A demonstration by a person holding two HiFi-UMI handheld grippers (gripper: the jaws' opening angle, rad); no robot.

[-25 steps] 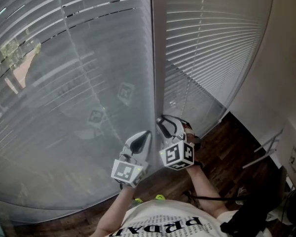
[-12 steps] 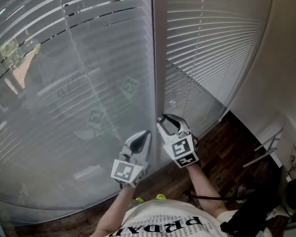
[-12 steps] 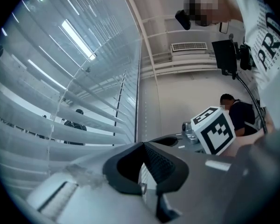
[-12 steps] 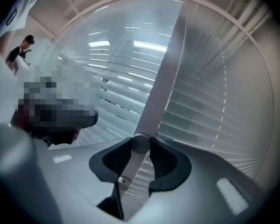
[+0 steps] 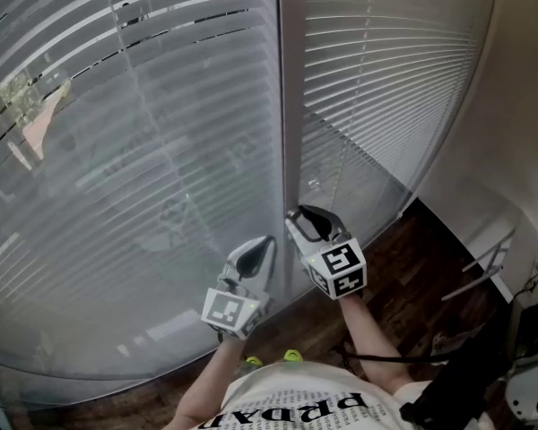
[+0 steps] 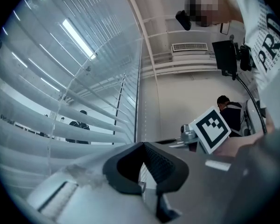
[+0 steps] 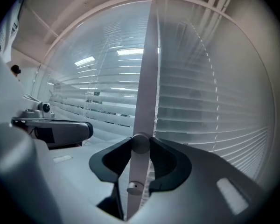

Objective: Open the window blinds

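Two white slatted blinds hang behind glass, the left blind point(image 5: 134, 150) and the right blind point(image 5: 386, 88), with a grey upright frame strip point(image 5: 290, 106) between them. My right gripper point(image 5: 309, 218) is at that strip, shut on a round knob point(image 7: 140, 143) that sits between its black pads; a smaller peg point(image 7: 134, 187) shows just below. My left gripper point(image 5: 262, 245) hangs beside it to the left, near the glass, its tips together with nothing in them. In the left gripper view the left gripper point(image 6: 142, 146) points along the slats point(image 6: 60, 115).
A white wall point(image 5: 520, 106) closes in at the right. Dark wood floor point(image 5: 403, 276) runs below the window, with black gear and cables point(image 5: 466, 374) at the lower right. The glass mirrors ceiling lights and people in the room.
My right gripper has rolled on the knob, its marker cube turning. The left blind's slats have tilted and stand out more, with lighter gaps. The left gripper has stayed put.
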